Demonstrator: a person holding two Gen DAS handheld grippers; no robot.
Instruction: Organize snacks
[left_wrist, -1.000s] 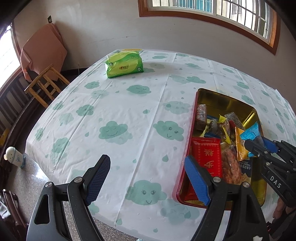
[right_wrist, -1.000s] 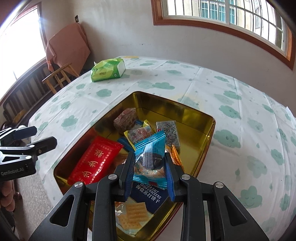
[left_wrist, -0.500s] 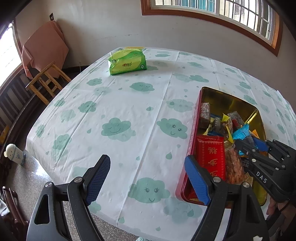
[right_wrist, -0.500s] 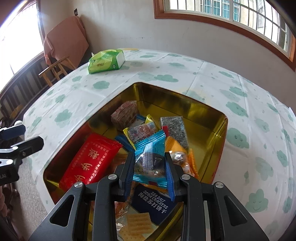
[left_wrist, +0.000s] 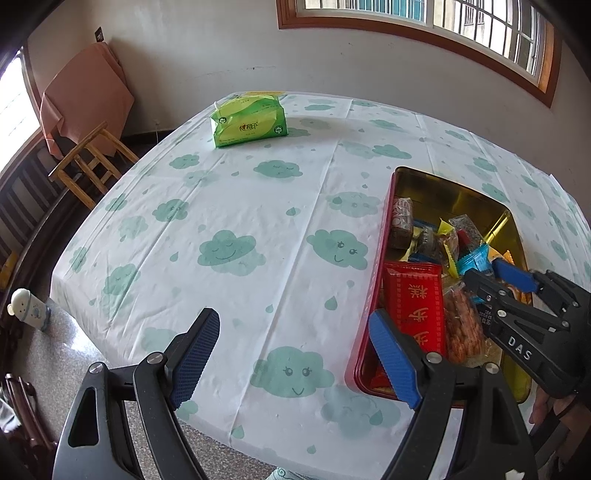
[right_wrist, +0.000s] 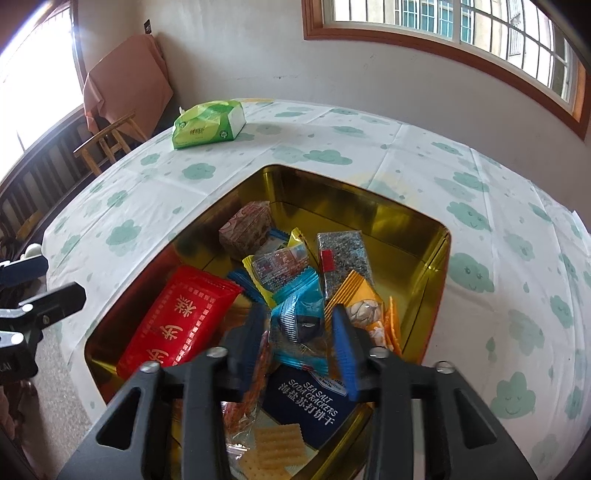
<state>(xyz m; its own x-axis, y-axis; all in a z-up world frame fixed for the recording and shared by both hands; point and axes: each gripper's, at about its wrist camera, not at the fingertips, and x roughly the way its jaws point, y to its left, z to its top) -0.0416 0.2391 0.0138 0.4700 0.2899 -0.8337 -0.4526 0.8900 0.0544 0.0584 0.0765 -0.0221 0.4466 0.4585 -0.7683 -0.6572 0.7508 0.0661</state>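
A red tin with a gold inside (right_wrist: 402, 218) holds several snacks: a red packet (right_wrist: 177, 325), a dark blue soda cracker pack (right_wrist: 310, 406), a pink patterned block (right_wrist: 245, 227) and others. My right gripper (right_wrist: 299, 334) sits low over the tin, its jaws around a light blue snack packet (right_wrist: 301, 314) that rests on the pile; the gap is wider than the packet. In the left wrist view the tin (left_wrist: 373, 295) lies at the right and the right gripper (left_wrist: 495, 278) reaches into it. My left gripper (left_wrist: 291, 354) is open and empty above the table's near edge.
A green tissue pack (left_wrist: 249, 125) lies at the far side of the cloud-print tablecloth (left_wrist: 236, 221). A wooden chair (left_wrist: 88, 158) with a pink cloth stands off the table's left. A small white bottle (left_wrist: 27, 308) stands on the floor at the left.
My right gripper lowered into the tin and its jaws widened around the light blue packet. My left gripper stayed open and drifted slightly back.
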